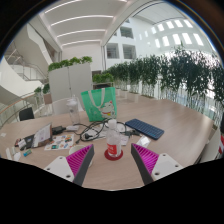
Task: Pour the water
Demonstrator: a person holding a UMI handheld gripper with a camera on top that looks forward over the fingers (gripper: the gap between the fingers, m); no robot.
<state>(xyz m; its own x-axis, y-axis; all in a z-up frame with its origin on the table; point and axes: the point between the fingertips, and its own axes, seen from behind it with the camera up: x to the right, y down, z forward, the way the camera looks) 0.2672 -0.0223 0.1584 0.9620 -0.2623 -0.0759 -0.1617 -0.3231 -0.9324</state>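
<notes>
A small clear plastic water bottle (112, 140) with a red label stands upright on a red round coaster (113, 154) on the wooden table (175, 135). My gripper (113, 160) is open. Its two fingers with magenta pads (80, 160) flank the coaster, the bottle standing just ahead of them and between their tips, with a gap on each side. Nothing is held. No cup or glass is visible near the bottle.
A dark tablet or notebook (144, 128) lies to the right beyond the bottle. Cables, a white device and papers (45, 135) clutter the left side. A green chair (98, 101) stands behind the table. Tall plants line the right.
</notes>
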